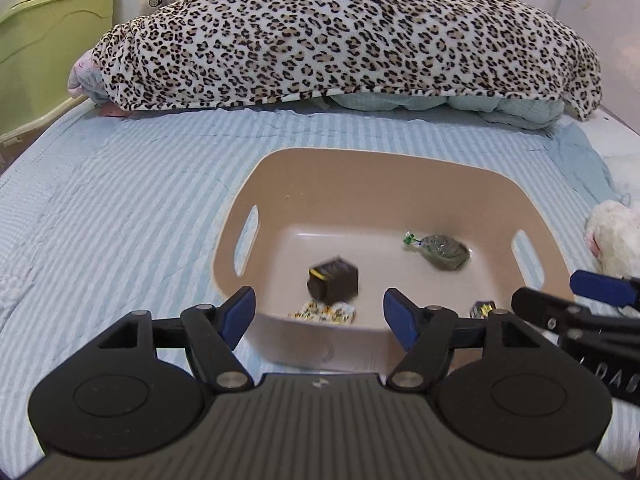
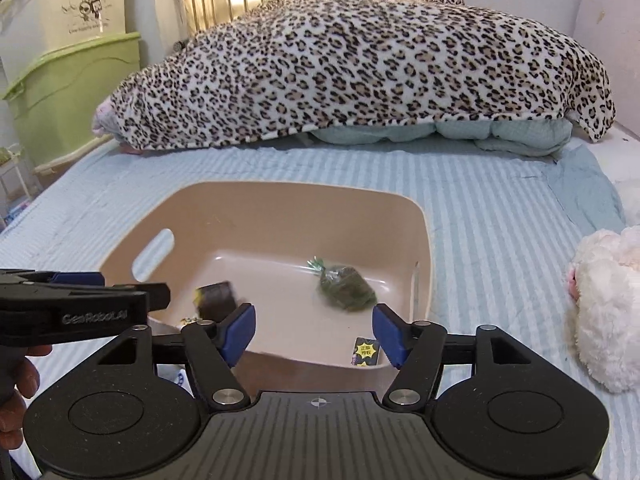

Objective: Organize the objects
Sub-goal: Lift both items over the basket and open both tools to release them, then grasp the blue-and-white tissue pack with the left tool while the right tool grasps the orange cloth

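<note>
A tan plastic basket [image 1: 256, 184] [image 2: 424, 240] sits on the striped bed. Inside lie a dark brown box [image 1: 333, 280] [image 2: 216, 300], blurred as if moving, a green wrapped packet [image 1: 446, 251] [image 2: 346, 289], a yellow-white patterned packet [image 1: 324, 313] and a small black-yellow packet [image 1: 482, 308] [image 2: 366, 352]. My left gripper [image 1: 320, 316] is open and empty over the basket's near rim. My right gripper [image 2: 314, 334] is open and empty over the near rim too, and it shows at the right of the left wrist view [image 1: 580, 300].
A leopard-print blanket [image 1: 340, 36] [image 2: 360, 68] covers a heap of bedding at the back. A white plush toy [image 1: 612, 236] [image 2: 604, 308] lies right of the basket. Green and cream storage bins [image 1: 44, 40] [image 2: 68, 72] stand beside the bed at left.
</note>
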Available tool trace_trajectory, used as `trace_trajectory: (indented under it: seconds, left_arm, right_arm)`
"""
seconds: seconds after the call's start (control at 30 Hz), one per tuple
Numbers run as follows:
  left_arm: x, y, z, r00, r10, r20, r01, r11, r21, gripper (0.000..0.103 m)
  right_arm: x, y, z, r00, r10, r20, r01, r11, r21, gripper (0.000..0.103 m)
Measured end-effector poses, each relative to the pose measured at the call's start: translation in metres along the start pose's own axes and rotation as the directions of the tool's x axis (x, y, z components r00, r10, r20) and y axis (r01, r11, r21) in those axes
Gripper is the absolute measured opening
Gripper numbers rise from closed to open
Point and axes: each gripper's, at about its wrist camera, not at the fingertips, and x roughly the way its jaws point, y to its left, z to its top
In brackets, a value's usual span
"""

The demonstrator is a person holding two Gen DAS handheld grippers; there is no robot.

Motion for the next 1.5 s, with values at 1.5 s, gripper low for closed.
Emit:
trace_trajectory:
  seconds: [1.5]
  left_arm:
    - [0.051, 0.0, -0.075, 0.916, -0.191, -0.353, 0.221, 0.974, 0.047, 0.085]
  right_arm:
    - [0.043, -0.015, -0.07, 0.924, -0.09, -0.373, 0.042, 0.99, -0.134, 0.103]
